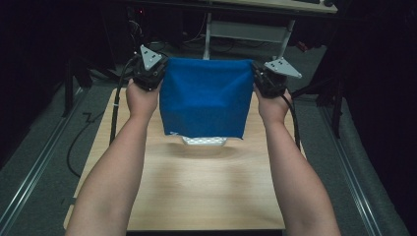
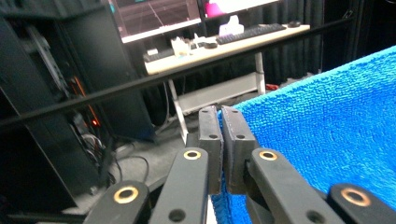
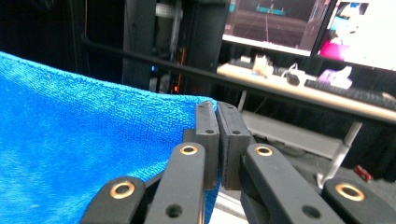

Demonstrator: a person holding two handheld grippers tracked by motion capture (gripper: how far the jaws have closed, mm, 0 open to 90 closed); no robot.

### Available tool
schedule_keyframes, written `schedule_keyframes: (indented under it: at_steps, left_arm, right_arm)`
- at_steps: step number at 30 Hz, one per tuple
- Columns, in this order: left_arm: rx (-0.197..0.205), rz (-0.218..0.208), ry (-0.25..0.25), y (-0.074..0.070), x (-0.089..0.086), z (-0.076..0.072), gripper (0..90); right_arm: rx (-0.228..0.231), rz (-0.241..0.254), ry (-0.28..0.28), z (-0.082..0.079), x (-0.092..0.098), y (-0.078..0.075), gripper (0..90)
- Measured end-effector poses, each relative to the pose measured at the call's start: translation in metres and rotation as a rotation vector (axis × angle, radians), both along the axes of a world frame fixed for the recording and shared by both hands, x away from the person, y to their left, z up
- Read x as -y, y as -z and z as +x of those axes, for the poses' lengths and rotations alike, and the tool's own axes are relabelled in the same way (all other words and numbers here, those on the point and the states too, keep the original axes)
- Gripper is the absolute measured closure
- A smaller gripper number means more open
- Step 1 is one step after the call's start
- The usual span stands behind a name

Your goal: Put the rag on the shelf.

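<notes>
forearms: two bare forearms rose from the bottom edge of the high view toward the middle of the frame, one hand behind each tool.
left tool [image 1: 156, 74]: sat at upper left of the high view, jaws closed flat on the top left corner of the blue towel [image 1: 204, 98]; in the left gripper view the black pads [image 2: 221, 140] met with terry pinched between them.
right tool [image 1: 260, 77]: sat at upper right of the high view, jaws clamped on the top right corner; the right gripper view showed the same pinch [image 3: 217, 140].
towel place: hung in the air between the two tools, upper centre of the high view, above the far part of the bench [image 1: 206, 187]; its lower edge looked clear of the wood, though i could not tell for certain.
white object [image 1: 204, 141]: a small pale, patterned thing lay on the bench just under the towel's lower edge; too small to name.
step in hand, as judged: lifting and spreading the towel by its top corners.
doing it well: both pinches should have stayed firm, hands level and apart enough to take the sag out of the top edge, with even motion so neither corner slipped.
materials: towel was looped terry, soft, limp, roughly square; bench was pale smooth wood grain; pads were matte black with brass rivets.
</notes>
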State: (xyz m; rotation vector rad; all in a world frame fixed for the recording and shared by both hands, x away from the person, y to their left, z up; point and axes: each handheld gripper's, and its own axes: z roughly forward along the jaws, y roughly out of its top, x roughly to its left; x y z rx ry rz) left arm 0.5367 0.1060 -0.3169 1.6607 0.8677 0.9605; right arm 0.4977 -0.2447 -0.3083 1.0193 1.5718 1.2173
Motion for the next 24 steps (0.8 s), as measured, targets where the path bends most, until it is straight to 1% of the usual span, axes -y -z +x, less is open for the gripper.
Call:
schedule_keyframes:
  at_steps: [1, 2, 3, 5, 7, 9, 10, 11, 14, 15, 16, 18, 19, 20, 21, 23, 24]
  left_arm:
    - [-0.019, -0.014, 0.009, 0.009, -0.003, 0.003, 87.9]
    - [-0.036, -0.010, 0.010, 0.016, -0.004, 0.006, 87.8]
    - [-0.059, 0.002, 0.013, 0.025, -0.005, 0.009, 87.8]
    - [-0.081, 0.016, 0.013, 0.037, -0.005, 0.011, 87.7]
    - [-0.104, 0.021, 0.016, 0.048, -0.005, 0.014, 87.7]
    - [-0.129, 0.030, 0.025, 0.058, -0.005, 0.016, 87.7]
    - [-0.145, 0.034, 0.040, 0.064, -0.005, 0.017, 87.7]
    - [-0.157, 0.038, 0.048, 0.068, -0.005, 0.018, 87.6]
    - [-0.192, 0.046, 0.066, 0.081, -0.004, 0.019, 87.6]
    - [-0.204, 0.047, 0.073, 0.086, -0.004, 0.019, 87.6]
    - [-0.225, 0.046, 0.083, 0.091, -0.004, 0.019, 87.6]
    - [-0.249, 0.055, 0.094, 0.099, -0.004, 0.018, 87.5]
    - [-0.278, 0.064, 0.101, 0.104, -0.004, 0.018, 87.5]
    - [-0.282, 0.066, 0.104, 0.106, -0.004, 0.017, 87.5]
    - [-0.280, 0.067, 0.105, 0.110, -0.004, 0.015, 87.4]
    - [-0.306, 0.059, 0.112, 0.120, -0.005, 0.012, 87.4]
    - [-0.315, 0.066, 0.114, 0.123, -0.006, 0.011, 87.3]
  right_arm:
    - [-0.011, -0.004, 0.001, 0.002, -0.001, 0.004, 88.7]
    - [-0.037, -0.005, 0.001, 0.006, -0.002, 0.011, 88.7]
    - [-0.057, -0.018, 0.000, 0.009, -0.002, 0.016, 88.7]
    - [-0.082, -0.044, -0.001, 0.014, -0.004, 0.027, 88.7]
    - [-0.109, -0.069, 0.001, 0.018, -0.006, 0.037, 88.7]
    - [-0.129, -0.090, -0.001, 0.021, -0.006, 0.048, 88.6]
    - [-0.136, -0.096, 0.000, 0.021, -0.006, 0.052, 88.7]
    - [-0.153, -0.100, 0.001, 0.023, -0.005, 0.058, 88.7]
    - [-0.183, -0.092, 0.002, 0.024, -0.002, 0.072, 88.6]
    - [-0.192, -0.085, 0.000, 0.023, -0.002, 0.076, 88.6]
    - [-0.202, -0.075, 0.000, 0.023, -0.001, 0.080, 88.6]
    - [-0.220, -0.065, -0.004, 0.022, 0.002, 0.089, 88.6]
    - [-0.228, -0.062, -0.008, 0.022, 0.003, 0.092, 88.6]
    - [-0.241, -0.054, -0.008, 0.020, 0.003, 0.097, 88.6]
    - [-0.244, -0.055, -0.012, 0.020, 0.004, 0.100, 88.6]
    - [-0.259, -0.047, -0.016, 0.017, 0.004, 0.109, 88.6]
    - [-0.263, -0.043, -0.017, 0.016, 0.005, 0.115, 88.6]
